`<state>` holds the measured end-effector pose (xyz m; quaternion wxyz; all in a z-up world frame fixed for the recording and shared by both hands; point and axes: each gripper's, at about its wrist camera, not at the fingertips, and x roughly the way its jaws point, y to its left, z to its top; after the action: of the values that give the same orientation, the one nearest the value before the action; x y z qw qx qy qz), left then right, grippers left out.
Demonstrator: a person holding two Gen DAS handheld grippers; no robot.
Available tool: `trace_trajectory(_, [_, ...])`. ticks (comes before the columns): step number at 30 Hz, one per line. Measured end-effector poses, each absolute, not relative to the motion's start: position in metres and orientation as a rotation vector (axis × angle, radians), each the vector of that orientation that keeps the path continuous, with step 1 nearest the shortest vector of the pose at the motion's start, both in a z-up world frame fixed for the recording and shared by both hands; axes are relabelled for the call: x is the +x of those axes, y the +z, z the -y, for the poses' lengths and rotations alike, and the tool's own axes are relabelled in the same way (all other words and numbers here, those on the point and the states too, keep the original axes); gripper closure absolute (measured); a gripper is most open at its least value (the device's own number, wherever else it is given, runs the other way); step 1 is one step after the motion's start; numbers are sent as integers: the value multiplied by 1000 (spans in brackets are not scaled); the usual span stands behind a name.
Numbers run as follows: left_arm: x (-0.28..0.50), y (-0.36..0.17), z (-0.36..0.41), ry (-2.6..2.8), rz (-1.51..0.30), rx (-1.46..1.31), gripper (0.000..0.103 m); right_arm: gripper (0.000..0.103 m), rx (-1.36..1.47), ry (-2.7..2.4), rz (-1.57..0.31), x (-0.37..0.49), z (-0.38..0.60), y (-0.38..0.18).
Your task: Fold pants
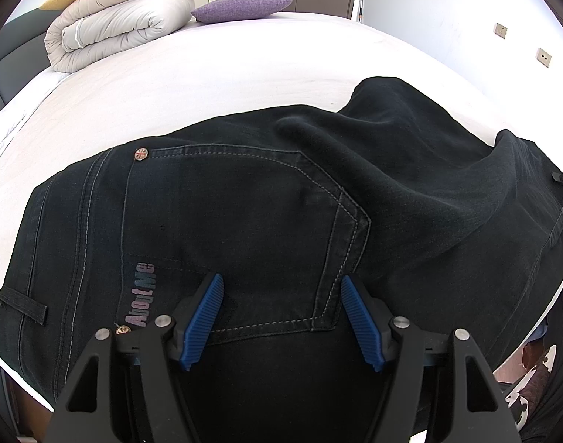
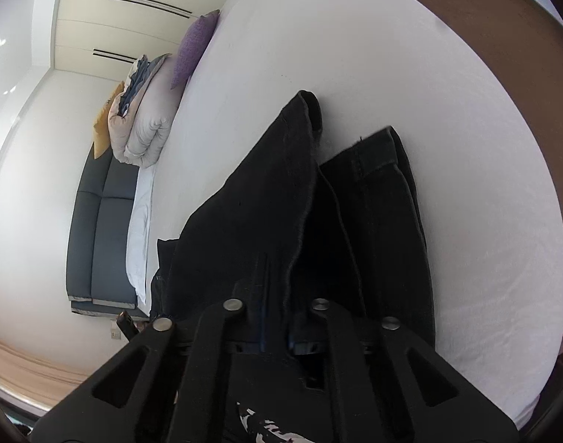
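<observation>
Left gripper (image 1: pixel 281 317) stands spread over the dark pants (image 1: pixel 244 203) at lower centre; right gripper (image 2: pixel 276 328) pinches a leg fold. White bed (image 1: pixel 207 85) lies bare above.

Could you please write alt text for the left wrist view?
The open left gripper hovers over the back pocket of dark jeans lying on a white bed. A folded duvet and a purple cushion sit at the bed's far end.
</observation>
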<state>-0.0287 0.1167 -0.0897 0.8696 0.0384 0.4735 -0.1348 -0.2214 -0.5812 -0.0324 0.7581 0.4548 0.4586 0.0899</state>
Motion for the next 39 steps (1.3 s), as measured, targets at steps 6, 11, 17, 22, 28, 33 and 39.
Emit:
trace_trajectory(6, [-27, -88, -118, -293, -997, 70, 33, 102, 1084, 77, -885, -279, 583, -6])
trace_trajectory(11, [-22, -86, -116, -317, -1008, 83, 29, 102, 1089, 21, -826, -313, 597, 27])
trace_trajectory(17, [-21, -84, -114, -326, -1010, 86, 28, 102, 1179, -95, -988, -323, 603, -33])
trace_trajectory(22, [-22, -84, -114, -336, -1014, 95, 27, 100, 1255, -70, -883, -343, 608, -35])
trace_trajectory(28, [-29, -83, -109, -322, -1001, 101, 18, 100, 1134, -129, -785, -355, 629, 9])
trace_trajectory(33, [-30, -85, -106, -314, -986, 93, 15, 92, 942, 3, -723, -321, 628, 56])
trace_trajectory(39, [-41, -88, -111, -326, -967, 81, 14, 30, 689, 40, -756, -269, 609, 74])
